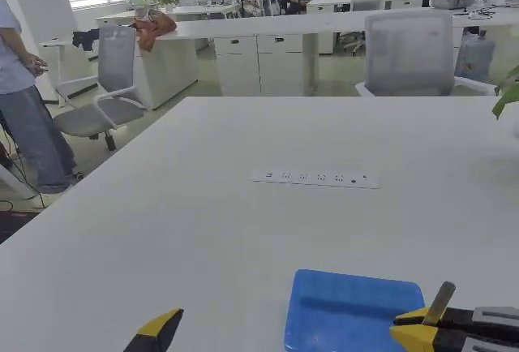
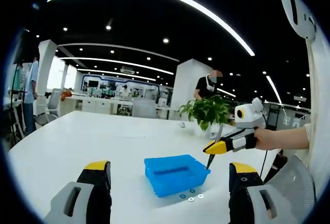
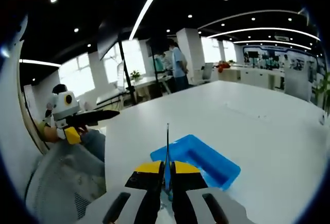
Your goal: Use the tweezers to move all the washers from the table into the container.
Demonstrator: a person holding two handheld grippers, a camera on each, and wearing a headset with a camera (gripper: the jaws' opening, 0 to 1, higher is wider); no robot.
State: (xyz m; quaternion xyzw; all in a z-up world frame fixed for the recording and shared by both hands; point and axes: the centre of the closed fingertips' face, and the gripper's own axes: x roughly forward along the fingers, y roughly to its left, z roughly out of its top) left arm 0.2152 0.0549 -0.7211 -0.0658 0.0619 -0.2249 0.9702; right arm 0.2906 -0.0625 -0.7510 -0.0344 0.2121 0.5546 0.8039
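Observation:
A blue container [image 1: 353, 311] sits on the white table [image 1: 243, 230] near its front edge. Several small washers [image 2: 191, 197] lie on the table just in front of the container [image 2: 172, 175]. My right gripper [image 3: 166, 168] is shut on metal tweezers [image 3: 166, 144], which point up and out over the container [image 3: 206, 162]. In the head view the tweezers [image 1: 442, 302] stick out of the right gripper [image 1: 409, 325] at the container's right edge. My left gripper [image 2: 169, 170] stands wide open and holds nothing; one of its yellow fingertips [image 1: 158, 332] shows at the lower left.
A white power strip [image 1: 315, 178] lies mid-table. A potted plant [image 2: 209, 110] stands at the table's far right side. Office chairs [image 1: 409, 52] line the far edge, and a person [image 1: 20, 100] stands to the left.

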